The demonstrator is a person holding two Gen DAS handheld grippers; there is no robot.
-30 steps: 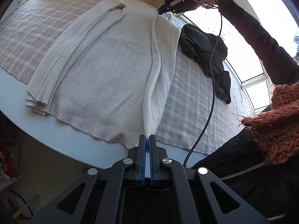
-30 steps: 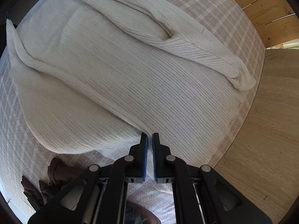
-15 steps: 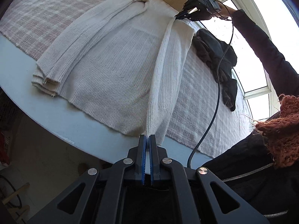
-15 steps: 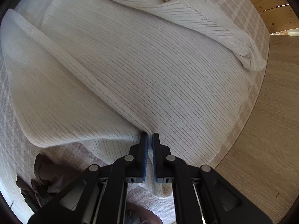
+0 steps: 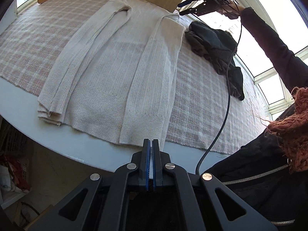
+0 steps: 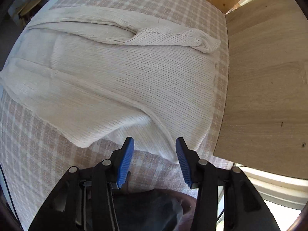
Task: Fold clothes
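Note:
A cream ribbed sweater (image 5: 107, 73) lies flat on the checked cloth (image 5: 202, 104). Its left sleeve is folded in, and its right side is laid over the body as a long flap (image 5: 154, 77). My left gripper (image 5: 151, 141) is shut, its tips just over the near hem, and no cloth looks pulled up between them. My right gripper (image 6: 154, 148) hovers above the far shoulder corner with its jaws opening. The sweater (image 6: 125, 80) lies below them, untouched by the pads. The right gripper (image 5: 182, 7) also shows at the top of the left wrist view.
A dark crumpled garment (image 5: 213, 44) lies on the cloth right of the sweater. A black cable (image 5: 227, 96) hangs from the person's raised sleeve (image 5: 273, 44). The white table edge (image 5: 57, 140) curves close to me. A wooden panel (image 6: 265, 96) borders the far side.
The right gripper opened, let go of the shoulder edge and lifted away. The raised side of the sweater dropped flat onto the body. The left gripper stayed shut at the hem.

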